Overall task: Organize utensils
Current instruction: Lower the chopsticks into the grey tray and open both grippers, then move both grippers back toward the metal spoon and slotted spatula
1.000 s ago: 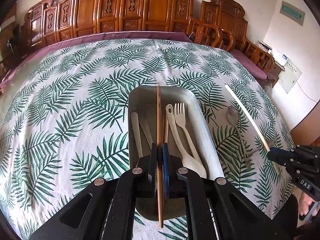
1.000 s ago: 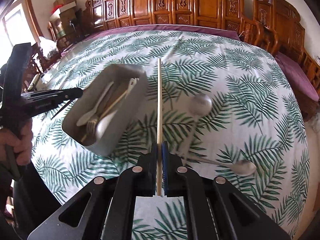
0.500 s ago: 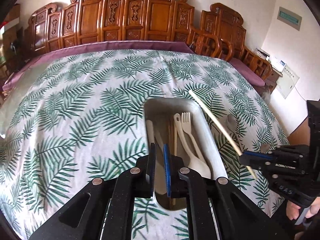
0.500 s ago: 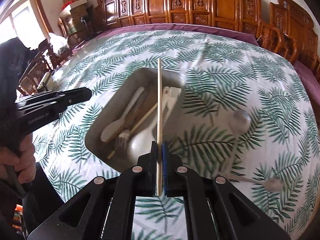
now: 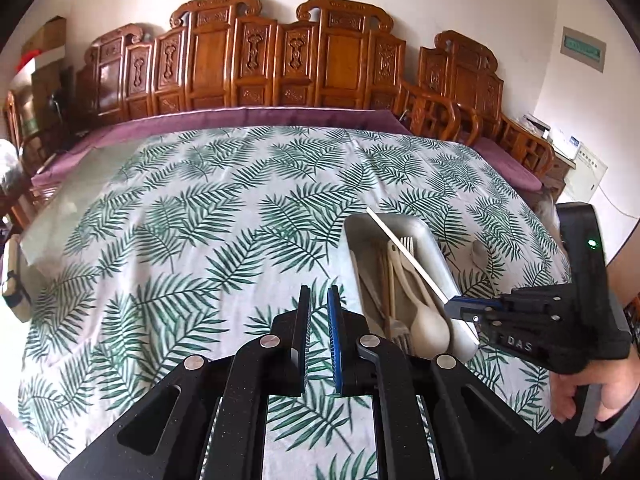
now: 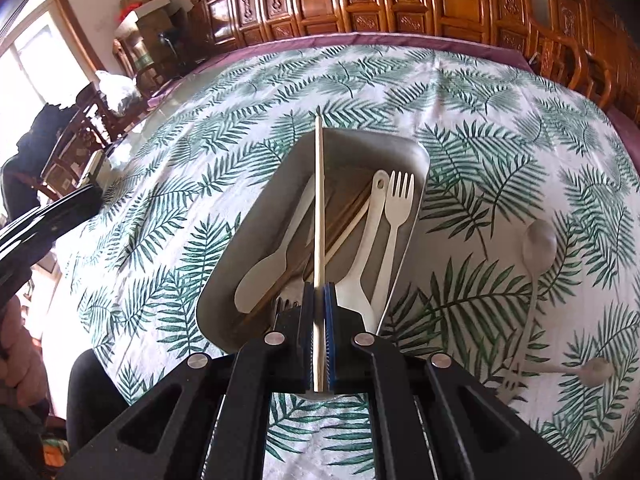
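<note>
A metal tray (image 6: 256, 216) lies on a worktop (image 6: 500, 128) covered by a palm-leaf cloth. In the right wrist view, the right tool (image 6: 319, 304) pinches a pale chopstick (image 6: 318, 200), which reaches toward 12 o'clock above the tray. Inside the tray lie a cream fork (image 6: 394, 216), a cream spoon (image 6: 368, 240), a cream knife (image 6: 272, 264) and brown sticks; their near ends are hidden behind the tool. At 3 o'clock from the tray, two pale spoons (image 6: 538, 244) on the cloth are blurred. In the left wrist view, the left tool (image 5: 318, 312) holds nothing, its pads almost pressed together over bare cloth, the tray at its 2 o'clock. A hand (image 5: 600, 392) is cut off at the right edge.
</note>
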Demonstrator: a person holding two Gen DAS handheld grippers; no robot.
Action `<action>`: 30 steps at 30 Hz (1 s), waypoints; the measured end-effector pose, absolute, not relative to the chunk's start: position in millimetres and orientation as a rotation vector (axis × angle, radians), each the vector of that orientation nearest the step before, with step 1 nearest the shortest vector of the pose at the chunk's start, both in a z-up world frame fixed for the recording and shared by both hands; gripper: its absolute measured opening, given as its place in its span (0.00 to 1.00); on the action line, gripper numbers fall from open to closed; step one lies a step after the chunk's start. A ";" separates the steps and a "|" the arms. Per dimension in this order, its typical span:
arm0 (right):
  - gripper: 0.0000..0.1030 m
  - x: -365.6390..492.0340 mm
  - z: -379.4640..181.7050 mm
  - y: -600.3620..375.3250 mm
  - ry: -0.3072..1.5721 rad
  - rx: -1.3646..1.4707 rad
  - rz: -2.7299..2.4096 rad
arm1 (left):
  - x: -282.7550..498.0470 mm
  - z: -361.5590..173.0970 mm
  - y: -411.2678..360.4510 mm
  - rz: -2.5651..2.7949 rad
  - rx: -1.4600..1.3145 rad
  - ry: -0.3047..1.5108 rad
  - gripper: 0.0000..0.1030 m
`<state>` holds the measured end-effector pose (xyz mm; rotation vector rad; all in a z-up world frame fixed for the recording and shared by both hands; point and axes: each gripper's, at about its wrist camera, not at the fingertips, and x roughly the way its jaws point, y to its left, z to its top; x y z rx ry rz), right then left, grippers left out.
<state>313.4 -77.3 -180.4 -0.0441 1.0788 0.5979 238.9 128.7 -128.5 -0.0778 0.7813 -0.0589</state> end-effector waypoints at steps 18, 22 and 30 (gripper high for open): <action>0.07 306.0 -169.7 -78.1 1.004 -0.077 0.582 | 225.9 -134.6 136.9 -0.054 -0.054 0.778 0.07; 0.07 296.9 -161.1 -99.6 0.976 -0.092 0.571 | 222.7 -135.4 126.2 -0.076 -0.035 0.781 0.07; 0.22 280.5 -161.0 -175.1 0.975 -0.119 0.526 | 215.0 -126.8 88.8 -0.149 0.002 0.772 0.07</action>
